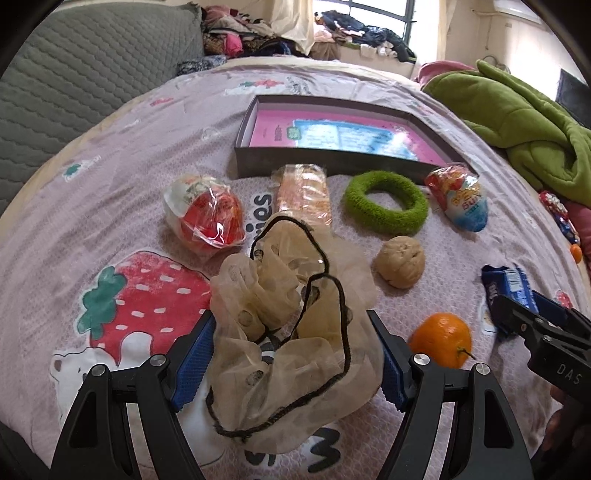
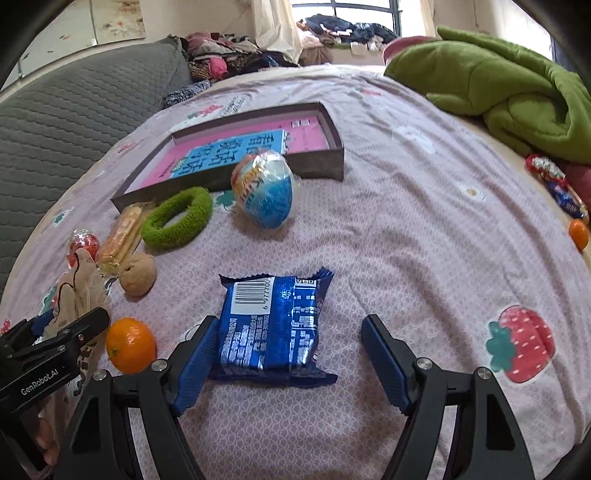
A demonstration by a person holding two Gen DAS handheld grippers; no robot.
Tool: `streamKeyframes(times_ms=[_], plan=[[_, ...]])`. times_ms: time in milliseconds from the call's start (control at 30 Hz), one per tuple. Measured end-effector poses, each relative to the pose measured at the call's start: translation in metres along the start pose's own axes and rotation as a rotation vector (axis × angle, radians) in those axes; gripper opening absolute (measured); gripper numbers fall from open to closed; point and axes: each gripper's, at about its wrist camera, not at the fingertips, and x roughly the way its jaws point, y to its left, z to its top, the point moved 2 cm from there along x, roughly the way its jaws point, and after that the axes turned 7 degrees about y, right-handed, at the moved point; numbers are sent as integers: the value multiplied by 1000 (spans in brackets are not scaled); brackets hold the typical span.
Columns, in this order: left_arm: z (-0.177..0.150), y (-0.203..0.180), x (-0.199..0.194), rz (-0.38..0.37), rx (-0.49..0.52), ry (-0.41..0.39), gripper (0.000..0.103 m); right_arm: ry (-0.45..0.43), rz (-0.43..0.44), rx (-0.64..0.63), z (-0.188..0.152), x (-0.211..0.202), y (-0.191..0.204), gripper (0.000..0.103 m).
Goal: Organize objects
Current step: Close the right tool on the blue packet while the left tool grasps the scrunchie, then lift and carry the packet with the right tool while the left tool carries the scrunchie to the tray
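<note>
Beige scrunchie [image 1: 291,325] sat between the wide-open left gripper [image 1: 295,358]; the right gripper [image 2: 286,363], also spread, straddled a blue packet [image 2: 273,325], gripping nothing.

You work over a bed spread with a pink strawberry-print sheet [image 2: 424,229]. To your left runs a grey quilted headboard cushion [image 1: 74,92]; to your right lies a crumpled green blanket [image 2: 509,96]. Beyond the bed, clothes pile [image 1: 240,37] beneath a bright barred window [image 1: 380,13] with a pale curtain [image 1: 291,22].
</note>
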Motion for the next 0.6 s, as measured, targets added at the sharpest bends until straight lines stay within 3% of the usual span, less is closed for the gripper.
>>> streamKeyframes(times_ms=[200,367,467,600], plan=[[5,-1,9,-15,-2,12,78,4,-34,-3,1,8,4,76],[5,-3,10,-20,2,2,75,-4,-34,-16,1,8,8,55],[4,-4,7,-38,10,-15,62,-9,-21,-6,1,7,6,54],[4,-4,3,-63,26,-42,32,-16,-3,3,2,5,5,52]])
